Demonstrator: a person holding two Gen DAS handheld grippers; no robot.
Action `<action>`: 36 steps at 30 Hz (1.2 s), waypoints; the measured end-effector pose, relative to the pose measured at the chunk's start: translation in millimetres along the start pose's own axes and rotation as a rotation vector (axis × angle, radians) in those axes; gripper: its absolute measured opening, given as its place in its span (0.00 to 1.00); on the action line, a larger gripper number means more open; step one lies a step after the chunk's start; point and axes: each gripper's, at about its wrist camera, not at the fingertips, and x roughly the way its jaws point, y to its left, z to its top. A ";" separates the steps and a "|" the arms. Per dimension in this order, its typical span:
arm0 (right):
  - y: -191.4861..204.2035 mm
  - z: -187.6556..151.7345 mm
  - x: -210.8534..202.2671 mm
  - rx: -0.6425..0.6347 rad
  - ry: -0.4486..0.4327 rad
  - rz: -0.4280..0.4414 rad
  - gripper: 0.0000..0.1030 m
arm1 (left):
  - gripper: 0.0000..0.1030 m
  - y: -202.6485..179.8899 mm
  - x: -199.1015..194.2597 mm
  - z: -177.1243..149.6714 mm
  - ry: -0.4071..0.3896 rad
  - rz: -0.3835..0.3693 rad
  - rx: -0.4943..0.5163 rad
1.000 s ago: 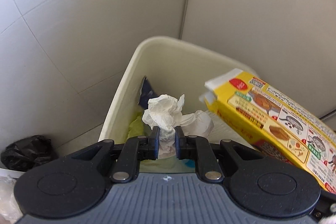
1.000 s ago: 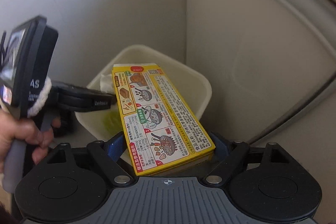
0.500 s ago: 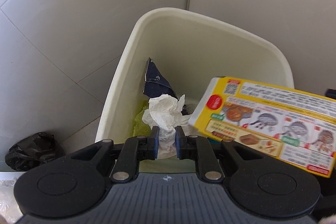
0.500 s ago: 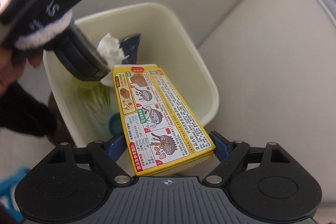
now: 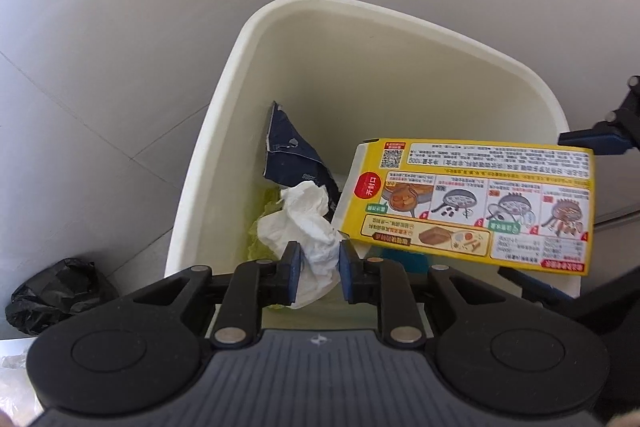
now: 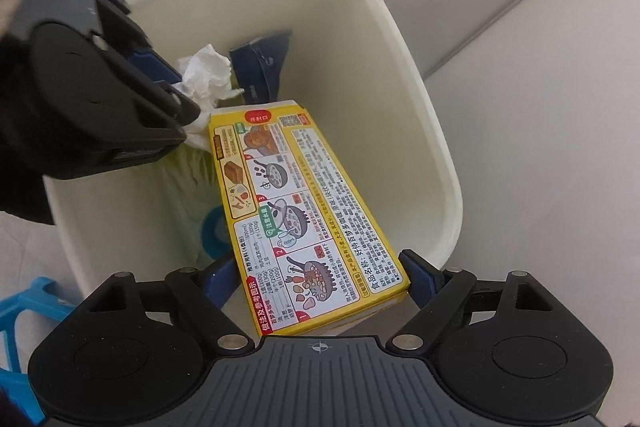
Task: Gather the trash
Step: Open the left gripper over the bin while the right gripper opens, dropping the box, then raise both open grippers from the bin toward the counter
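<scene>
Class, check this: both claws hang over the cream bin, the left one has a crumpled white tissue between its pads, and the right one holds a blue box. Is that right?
One detail is wrong: the box in the right claw is yellow, not blue, as the right wrist view shows. The rest stands: both claws hang over the cream bin, and the left claw has the crumpled white tissue between its pads, its jaws having just been opening.

Left gripper (image 5: 316, 263): black linkage arms with silver rivets; blue-padded fingers (image 5: 293, 265); ribbed grey body, small cross mark; right gripper (image 6: 320, 277) identical.
</scene>
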 end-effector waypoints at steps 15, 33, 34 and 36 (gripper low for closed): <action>-26.5 -10.0 -13.5 0.129 -0.048 0.080 0.88 | 0.42 -14.3 -4.5 -2.7 -0.009 -0.010 0.054; -19.4 -24.5 -59.8 0.170 -0.122 0.076 0.88 | 0.65 -17.2 -48.5 -11.2 -0.103 -0.008 0.066; -19.9 -27.1 -63.9 0.185 -0.132 0.089 0.88 | 0.68 -16.1 -53.6 -13.7 -0.113 -0.010 0.067; -20.2 -33.0 -74.0 0.218 -0.161 0.109 0.88 | 0.71 -13.5 -61.5 -16.6 -0.127 -0.012 0.073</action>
